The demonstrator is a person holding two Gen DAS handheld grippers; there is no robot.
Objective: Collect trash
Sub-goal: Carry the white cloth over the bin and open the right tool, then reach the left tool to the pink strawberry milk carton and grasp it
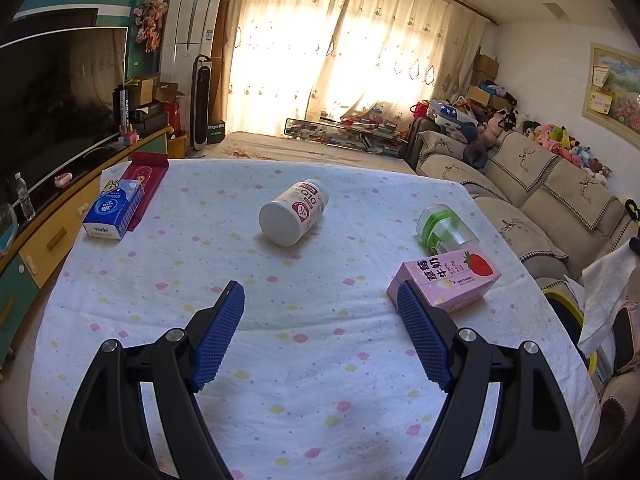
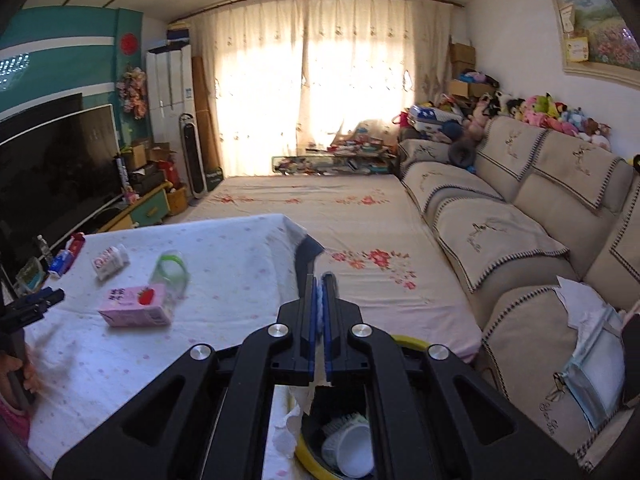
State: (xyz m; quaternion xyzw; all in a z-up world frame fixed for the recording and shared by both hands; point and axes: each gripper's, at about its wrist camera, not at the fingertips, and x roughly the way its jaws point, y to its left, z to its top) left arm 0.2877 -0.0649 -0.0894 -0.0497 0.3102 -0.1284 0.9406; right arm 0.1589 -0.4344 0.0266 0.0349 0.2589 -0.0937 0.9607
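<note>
1. Over the cloth-covered table (image 1: 320,360), the left gripper (image 1: 320,300) is held with its blue pads spread wide, and nothing is caught between them.
2. Just beyond its right pad, a pink strawberry milk carton (image 1: 448,280) is seen lying flat on the cloth, close to the fingertip, though contact cannot be judged from this angle.
3. Right behind the carton, a clear plastic cup (image 1: 444,228) with a green band is tipped on its side.
4. Further out, near the middle of the table, a white supplement bottle (image 1: 294,212) is laid on its side, well apart from the carton.
5. At the far left corner, a blue tissue box (image 1: 114,210) is set beside a red box (image 1: 146,178).
6. Off the table's right edge, the right gripper (image 2: 320,300) is pressed together on a scrap of white tissue (image 2: 319,304), which is pinched thin between the pads.
7. Directly below it, a yellow-rimmed bin (image 2: 412,342) is seen, with a white cup (image 2: 352,448) and what looks like crumpled paper already inside.
</note>
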